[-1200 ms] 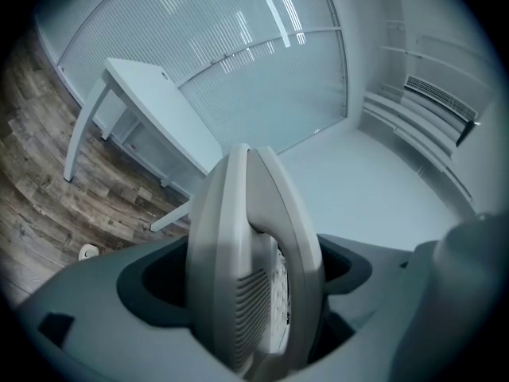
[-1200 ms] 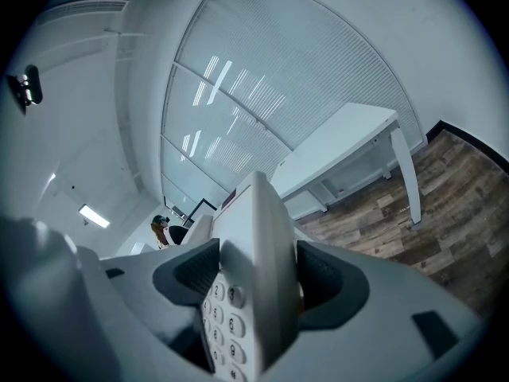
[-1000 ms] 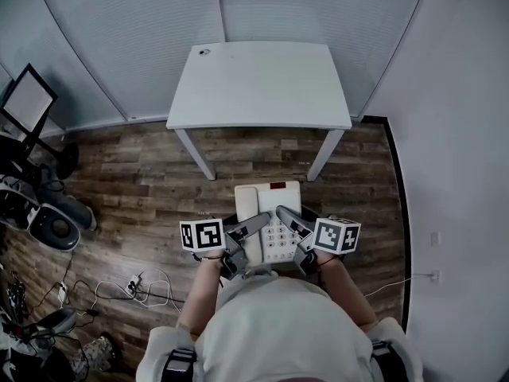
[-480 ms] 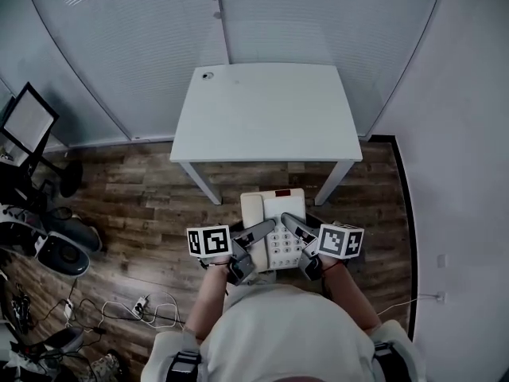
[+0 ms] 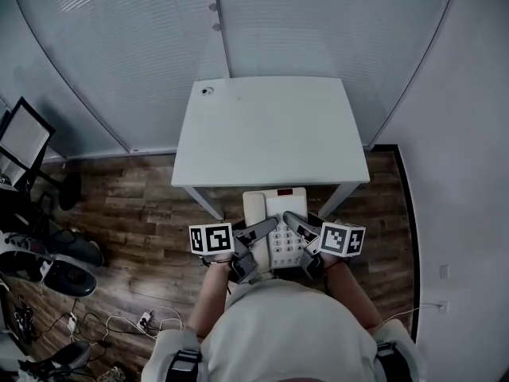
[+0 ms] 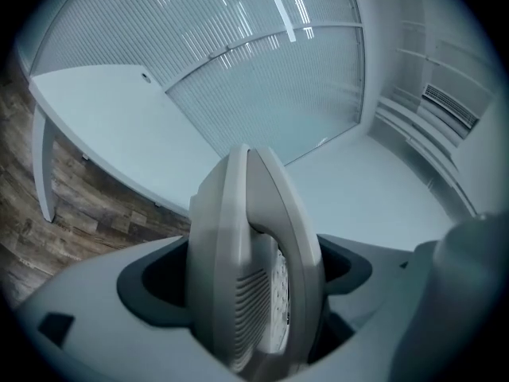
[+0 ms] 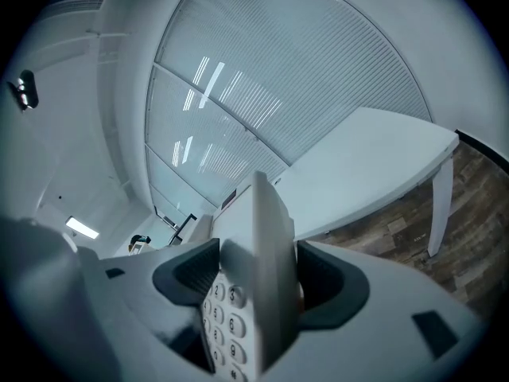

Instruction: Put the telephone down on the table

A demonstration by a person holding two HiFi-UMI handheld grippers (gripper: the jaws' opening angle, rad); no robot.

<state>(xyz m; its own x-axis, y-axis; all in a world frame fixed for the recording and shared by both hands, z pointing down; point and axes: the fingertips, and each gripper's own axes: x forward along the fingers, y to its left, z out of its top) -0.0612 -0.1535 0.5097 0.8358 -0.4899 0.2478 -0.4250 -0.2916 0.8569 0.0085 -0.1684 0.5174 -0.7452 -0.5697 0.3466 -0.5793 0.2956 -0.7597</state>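
1. Over the last second the worktop (image 5: 270,134) has drawn closer in the head view. A strip of wooden floor (image 5: 143,205) lay between its near edge and the telephone (image 5: 274,213); now that gap is gone, and the telephone's far end meets the near edge.
2. I read this as the walk-up nearly finished. The telephone is held in the air in front of the person's chest, not yet over the worktop. What remains is to carry it forward and lower it flat.
3. The grip has not shifted across these frames. The left gripper (image 5: 264,231) is clenched on the telephone's handset side, and its own view shows the body edge-on between the jaws. The right gripper (image 5: 293,223) is clamped on the keypad side, with numbered keys showing beside its jaw.
4. Both forearms are tucked close to the body, elbows bent. The grippers angle inward toward each other, so the marker cubes sit outboard on each side. The telephone lies roughly level between them, display end pointing away towards the worktop.
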